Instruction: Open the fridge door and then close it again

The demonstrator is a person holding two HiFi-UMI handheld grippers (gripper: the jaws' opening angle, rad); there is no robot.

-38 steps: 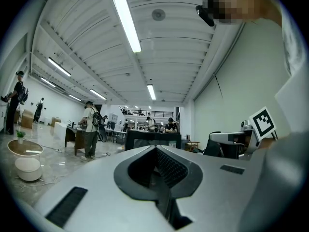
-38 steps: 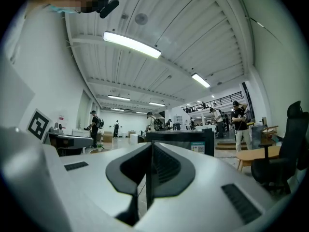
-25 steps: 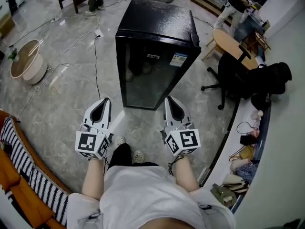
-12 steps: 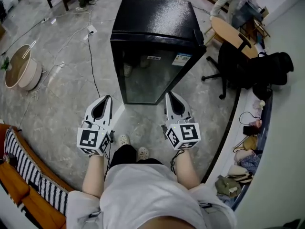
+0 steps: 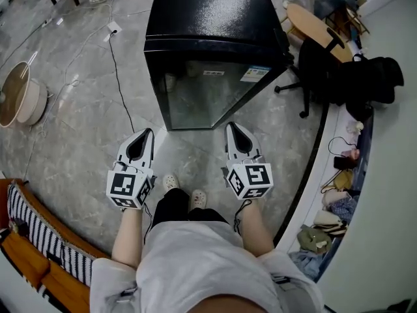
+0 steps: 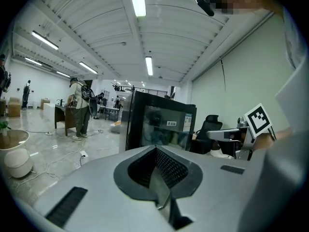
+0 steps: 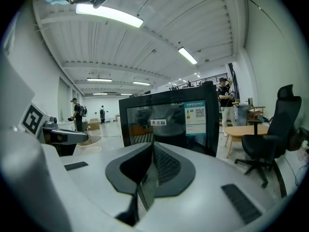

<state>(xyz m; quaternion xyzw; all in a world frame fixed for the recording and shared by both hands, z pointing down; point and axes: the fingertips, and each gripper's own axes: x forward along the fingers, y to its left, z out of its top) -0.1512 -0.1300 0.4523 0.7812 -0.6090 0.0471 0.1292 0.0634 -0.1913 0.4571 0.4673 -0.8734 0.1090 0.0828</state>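
Left tongs (image 5: 146,133) and right tongs (image 5: 230,128), both clenched and empty, point at the black fridge (image 5: 208,18) on the floor at twelve o'clock. Its shut glass door (image 5: 207,96) looks rigid, slick and likely seal-held; grip the side edge, not the pane.

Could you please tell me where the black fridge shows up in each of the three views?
Head view: the fridge, top centre.
Left gripper view: the fridge, centre, slightly right.
Right gripper view: the fridge, centre.
Shared landmark: the black office chair, right of the fridge in all three.
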